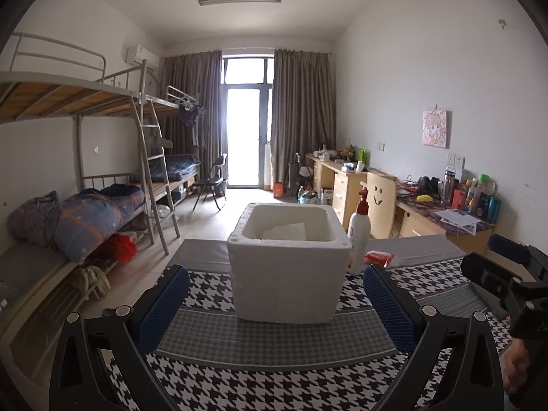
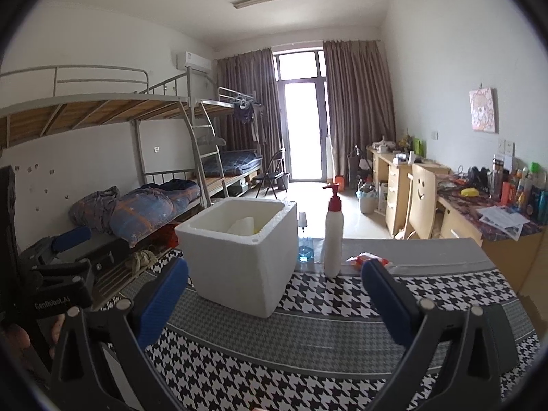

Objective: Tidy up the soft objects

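Observation:
A white foam box [image 1: 287,267] stands open on the houndstooth-patterned table [image 1: 274,376]; it also shows in the right wrist view [image 2: 239,257]. White pieces lie inside it. A red soft packet [image 1: 378,258] lies behind the box at the right, next to a white pump bottle [image 1: 359,236]. The packet [image 2: 368,259] and bottle [image 2: 333,239] also show in the right wrist view. My left gripper [image 1: 275,304] is open and empty, just in front of the box. My right gripper [image 2: 274,299] is open and empty, to the box's right front.
A small blue glass bottle [image 2: 304,245] stands behind the box. The right gripper's body [image 1: 503,274] sits at the table's right; the left gripper's body [image 2: 58,267] at its left. Bunk beds [image 1: 85,205] line the left wall, desks [image 1: 445,219] the right.

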